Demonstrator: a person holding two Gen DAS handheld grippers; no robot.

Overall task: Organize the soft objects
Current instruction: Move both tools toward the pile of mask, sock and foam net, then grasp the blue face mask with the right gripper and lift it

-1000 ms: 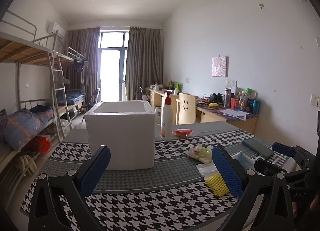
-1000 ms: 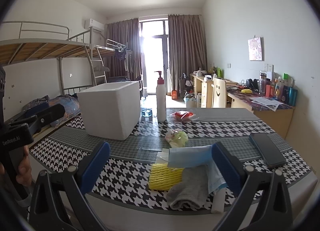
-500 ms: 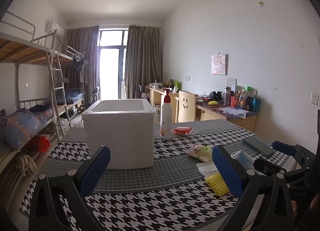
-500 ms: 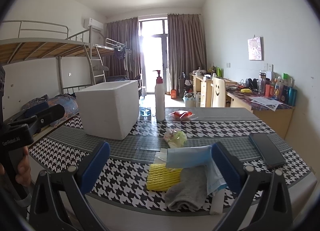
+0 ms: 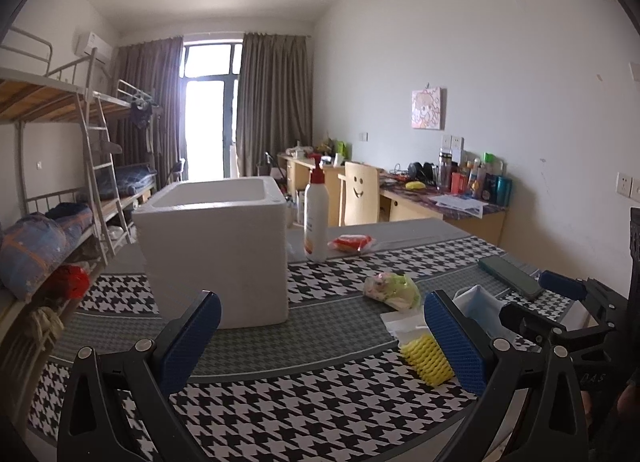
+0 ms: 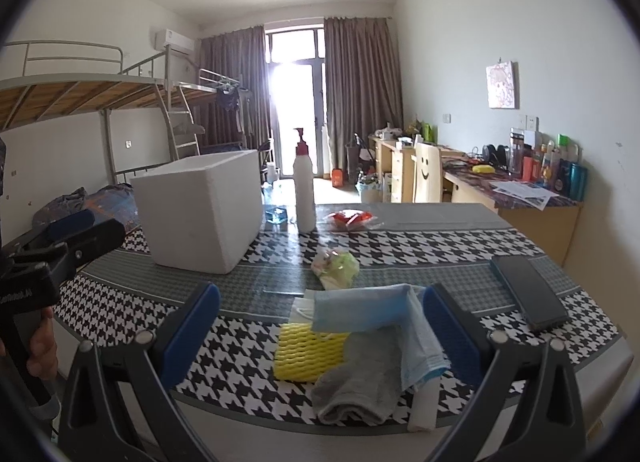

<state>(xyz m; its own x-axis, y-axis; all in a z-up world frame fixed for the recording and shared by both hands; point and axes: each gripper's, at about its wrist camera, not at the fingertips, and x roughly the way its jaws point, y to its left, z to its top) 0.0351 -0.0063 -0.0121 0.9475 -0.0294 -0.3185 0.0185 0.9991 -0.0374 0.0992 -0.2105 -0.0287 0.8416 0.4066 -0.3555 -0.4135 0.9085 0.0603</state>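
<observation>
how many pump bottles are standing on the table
1. The pump bottle stands upright at the far side of the table, right of the white foam box. Another could hide behind the box.

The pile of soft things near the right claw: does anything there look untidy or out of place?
Yes. The blue face mask, yellow foam net and grey cloth lie overlapping in a loose heap at the table's near edge, outside the white foam box. Nothing looks spilled or damaged.

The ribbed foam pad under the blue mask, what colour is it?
Bright yellow; the foam pad shows best in the right wrist view.
</observation>
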